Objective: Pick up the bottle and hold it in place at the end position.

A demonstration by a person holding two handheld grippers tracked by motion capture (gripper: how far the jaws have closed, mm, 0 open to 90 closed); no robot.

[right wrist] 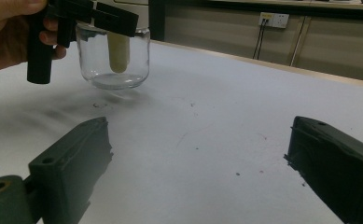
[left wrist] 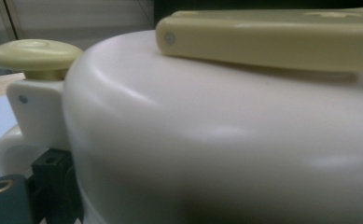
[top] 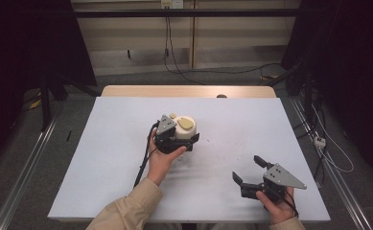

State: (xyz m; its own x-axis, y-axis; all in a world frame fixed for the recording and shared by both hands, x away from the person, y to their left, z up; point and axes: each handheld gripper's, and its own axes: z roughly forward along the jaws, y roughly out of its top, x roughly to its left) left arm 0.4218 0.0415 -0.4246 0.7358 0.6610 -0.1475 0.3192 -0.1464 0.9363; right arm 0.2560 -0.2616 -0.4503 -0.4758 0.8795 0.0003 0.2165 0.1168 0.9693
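Nearest the high camera, the right gripper is held low over the near right part of the table, its jaws spread wide with nothing between them; in its own view only bare tabletop is seen between them. Well apart from it, near the table's middle, the left gripper is pressed against a jar with a cream lid. From the right gripper view, the black jaws appear clenched on the jar just under the lid.

The step in hand is judged to be steadying the jar with the left gripper. The next move probably calls for the right gripper to be brought across to the lid, perhaps to the yellow lever or the knob, while the jar is kept from sliding or tipping.

The jar is clear glass and stands upright on the table. A pale yellow piece hangs down inside it from the lid. No other contents can be made out.
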